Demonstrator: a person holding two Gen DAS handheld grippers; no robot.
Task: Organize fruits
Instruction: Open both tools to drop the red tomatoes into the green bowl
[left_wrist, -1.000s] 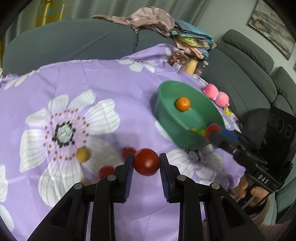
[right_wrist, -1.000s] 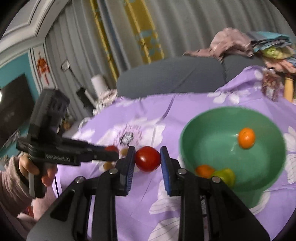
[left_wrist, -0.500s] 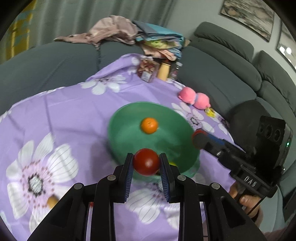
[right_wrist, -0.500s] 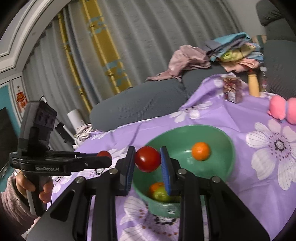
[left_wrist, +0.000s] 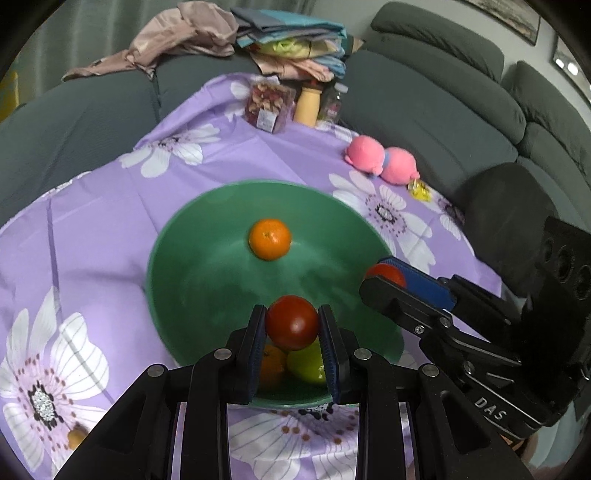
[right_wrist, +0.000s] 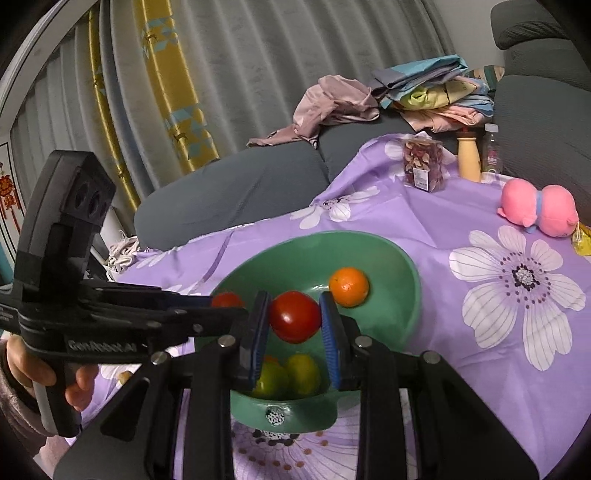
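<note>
My left claw (left_wrist: 292, 325) grips a red tomato (left_wrist: 292, 322) above the green bowl (left_wrist: 184, 236); my right claw (right_wrist: 294, 317) grips another tomato (right_wrist: 294, 316) over it too. Delivery step: next I'd lower both and let go gently beside the orange (left_wrist: 269, 239).

Left gripper (left_wrist: 293, 328) and its tomato (left_wrist: 291, 322) hide most of the fruit at 6 o'clock in the bowl (left_wrist: 177, 258); can't tell what kinds. Small yellow fruit (left_wrist: 75, 437) at 7 o'clock half hidden behind the gripper body. Right gripper's (right_wrist: 294, 321) own fingers hide the bowl's near rim.
</note>
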